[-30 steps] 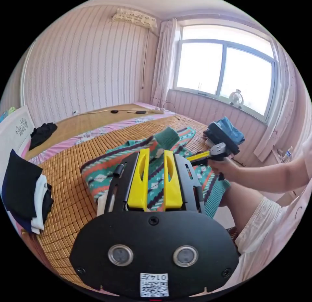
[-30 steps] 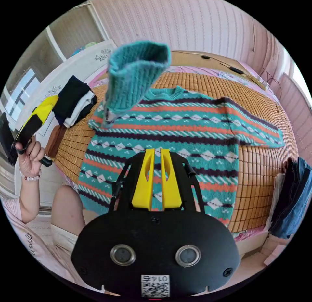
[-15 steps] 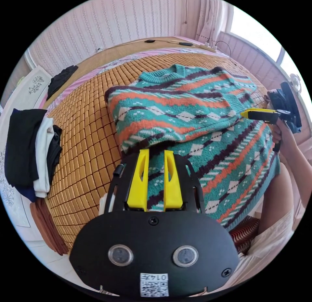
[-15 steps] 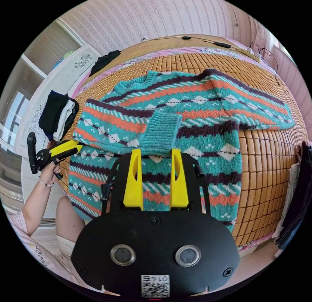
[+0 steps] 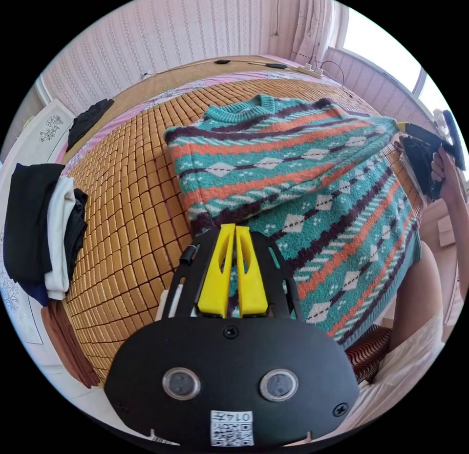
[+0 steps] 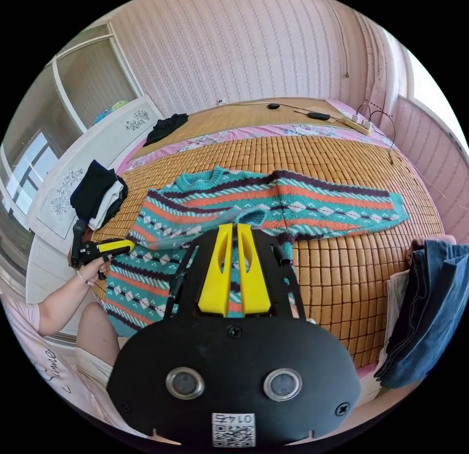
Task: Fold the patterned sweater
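the left hand [image 6: 90, 266] sits off the sweater's [image 5: 293, 180] hem-side corner, forearm bent up from the bed's [image 6: 342, 288] near edge. it holds the left tool [image 5: 235, 232] level, pointing in at the sweater's folded sleeve [image 5: 234, 180]. the right hand [image 5: 442, 163] is raised past the sweater's opposite side, its right tool [image 6: 233, 232] above the body.

both tools have their jaws nearly together. the left's tips sit at the sleeve's lower fold edge; whether they pinch it cannot be told. the right's grip nothing visible.

the sweater lies flat on the bed, one sleeve folded across the chest, the other stretched out sideways [image 6: 342, 205]. its hem overhangs the near edge by the person's knee. bare mat runs beyond the collar; a dark pile [image 5: 39, 239] sits well off one side, jeans [image 6: 430, 302] off the other.
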